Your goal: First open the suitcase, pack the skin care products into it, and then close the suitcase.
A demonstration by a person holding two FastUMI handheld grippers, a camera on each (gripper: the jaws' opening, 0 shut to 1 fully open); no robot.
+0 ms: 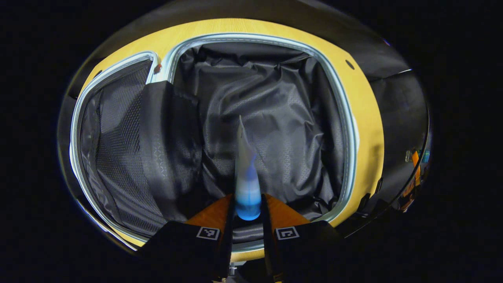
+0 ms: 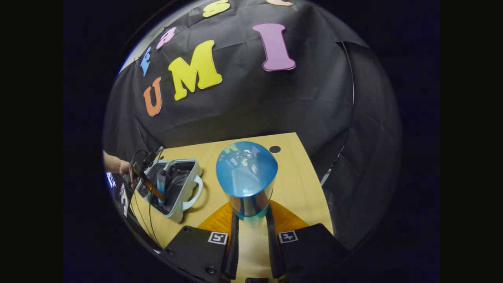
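Observation:
In the left gripper view I look down into the open suitcase (image 1: 349,129), pale-rimmed with crumpled black lining. My left gripper (image 1: 247,215) is shut on a white and blue tube (image 1: 246,181) that points down over the main compartment. In the right gripper view my right gripper (image 2: 251,218) is shut on a bottle with a shiny blue cap (image 2: 246,169), held above the table. Farther left in that view the small white suitcase (image 2: 184,198) lies open, and the left gripper (image 2: 147,182) hangs over it with the tube (image 2: 161,184).
The suitcase's lid half with a mesh pocket (image 1: 114,157) lies to the left. The yellow wooden table (image 2: 302,188) has a dark round hole (image 2: 274,149) near its far edge. A hand (image 2: 118,165) holds the left gripper. Black cloth walls close in behind.

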